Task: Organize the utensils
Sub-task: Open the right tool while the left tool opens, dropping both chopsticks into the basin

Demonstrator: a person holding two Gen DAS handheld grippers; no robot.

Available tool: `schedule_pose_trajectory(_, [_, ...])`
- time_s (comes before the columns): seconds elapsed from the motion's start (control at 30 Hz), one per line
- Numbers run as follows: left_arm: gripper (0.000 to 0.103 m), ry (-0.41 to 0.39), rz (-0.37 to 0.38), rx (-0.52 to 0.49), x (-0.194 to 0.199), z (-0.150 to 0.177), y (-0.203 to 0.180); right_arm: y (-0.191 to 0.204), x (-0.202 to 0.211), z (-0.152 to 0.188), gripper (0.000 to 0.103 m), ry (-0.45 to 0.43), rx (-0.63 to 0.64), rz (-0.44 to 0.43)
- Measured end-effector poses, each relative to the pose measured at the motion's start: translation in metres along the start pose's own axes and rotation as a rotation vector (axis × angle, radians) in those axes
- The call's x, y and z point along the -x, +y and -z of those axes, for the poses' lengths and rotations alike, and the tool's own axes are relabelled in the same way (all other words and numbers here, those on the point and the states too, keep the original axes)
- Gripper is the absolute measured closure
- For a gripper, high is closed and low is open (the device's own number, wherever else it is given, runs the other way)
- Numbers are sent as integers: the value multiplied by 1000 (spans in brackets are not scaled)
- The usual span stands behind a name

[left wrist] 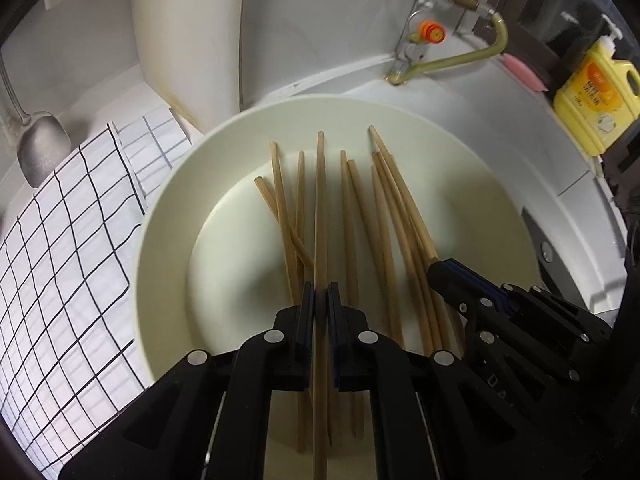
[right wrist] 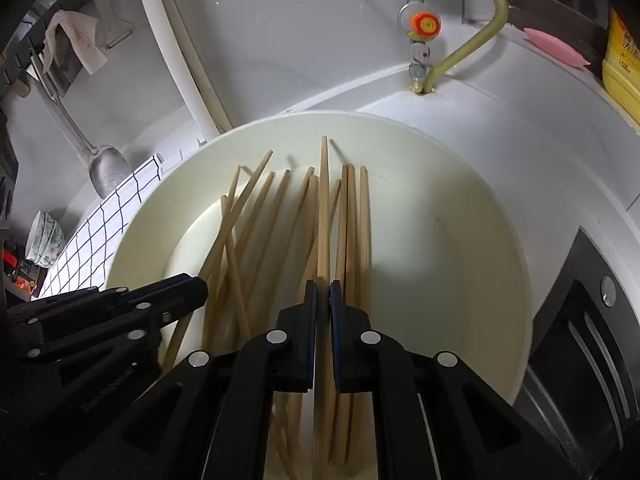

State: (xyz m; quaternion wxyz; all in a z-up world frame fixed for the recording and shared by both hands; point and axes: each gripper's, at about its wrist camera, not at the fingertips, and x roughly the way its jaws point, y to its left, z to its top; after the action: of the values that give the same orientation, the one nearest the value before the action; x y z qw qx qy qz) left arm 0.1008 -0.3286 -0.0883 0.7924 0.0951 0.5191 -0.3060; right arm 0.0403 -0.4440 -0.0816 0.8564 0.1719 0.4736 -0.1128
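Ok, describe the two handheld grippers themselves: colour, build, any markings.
Both match. The left gripper and right gripper are matte black plastic linkages with triangular cut-outs, pinned by round silver rivets. Each has two flat, narrow fingers faced with dark blue pads. No cables, lettering or sleeves are clearly visible.

I can read almost nothing here: the yellow bottle (left wrist: 596,100) far right in my left view carries an orange label with print too blurred to make out. In my right view the same bottle (right wrist: 622,60) sits cut off at the far right edge, showing a few dark characters I cannot read and a small line of figures below them, too small to tell. Nothing else in either view bears any writing that I can see.
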Motion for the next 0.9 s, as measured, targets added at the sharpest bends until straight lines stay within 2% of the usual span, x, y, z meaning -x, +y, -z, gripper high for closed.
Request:
schedule_pose_trajectory(0.27, [95, 36, -37, 5, -12, -4, 3, -4, -2, -1, 97, 13, -7, -9])
schedule_pose_trajectory(0.33, [88, 26, -54, 9, -8, -5, 6, -4, 2, -3, 93, 2, -6, 0])
schedule_pose_trajectory(0.37, [73, 21, -64, 9, -5, -5, 7, -5, 5, -4, 92, -6, -7, 5])
schedule_pose_trajectory(0.4, [64, 13, -79, 12, -1, -6, 10, -6, 9, -4, 91, -11, -10, 10])
schedule_pose_trajectory(0.43, [43, 2, -95, 16, 2, -6, 12, -7, 11, -5, 89, -14, -12, 12])
schedule_pose_trajectory(0.47, [33, -18, -108, 24, 9, -6, 15, -8, 15, -5, 88, -19, -14, 13])
schedule_pose_trajectory(0.67, [24, -49, -146, 60, 35, -5, 30, -4, 36, 0, 77, -43, -10, 21])
schedule_pose_trajectory(0.9, [24, -66, -150, 63, 60, 1, 29, 1, 58, 8, 72, -53, -19, 26])
